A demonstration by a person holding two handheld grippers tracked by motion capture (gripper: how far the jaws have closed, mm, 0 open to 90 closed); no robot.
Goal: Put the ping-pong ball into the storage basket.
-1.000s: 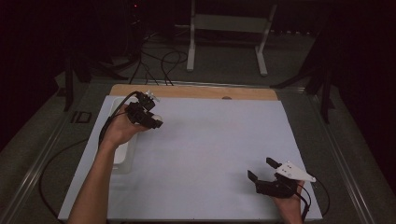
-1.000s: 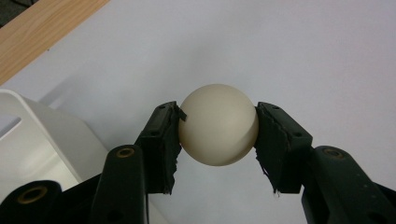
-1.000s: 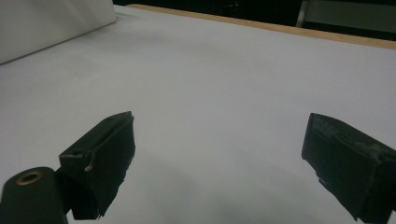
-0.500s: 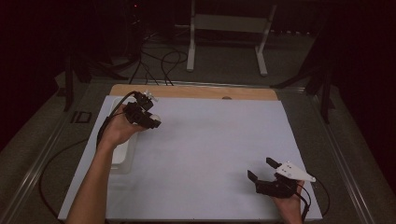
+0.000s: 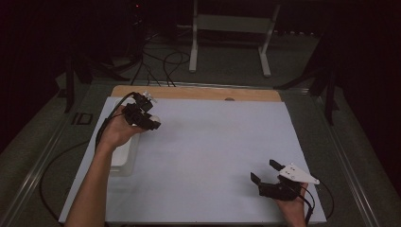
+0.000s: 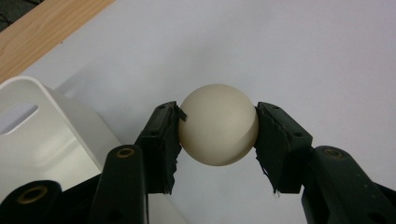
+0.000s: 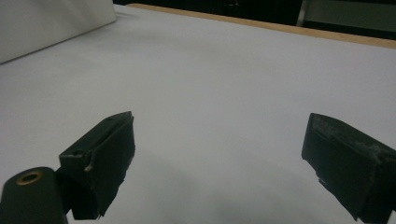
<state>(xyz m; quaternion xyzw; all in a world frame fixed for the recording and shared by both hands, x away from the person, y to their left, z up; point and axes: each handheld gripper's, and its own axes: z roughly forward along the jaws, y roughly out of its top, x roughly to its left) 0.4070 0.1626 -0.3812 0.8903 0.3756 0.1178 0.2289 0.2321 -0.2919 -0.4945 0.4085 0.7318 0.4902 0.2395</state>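
One white bin (image 5: 124, 153) sits at the worktop's (image 5: 213, 156) left edge. Just above it, the left tool (image 5: 152, 124) pinches one cream ball (image 6: 218, 124) between both jaws, clear of the white surface. At the near right, the right tool (image 5: 265, 173) rests with jaws spread, holding nothing. No legible writing.

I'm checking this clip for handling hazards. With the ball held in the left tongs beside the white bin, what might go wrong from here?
1. The cream ball is round and smooth, pinched only at its two sides by the left tongs; it may squirt out.
2. If dropped on the flat white sheet, it would likely roll off.
3. The white bin sits close beside the tongs; a swing might knock its rim.
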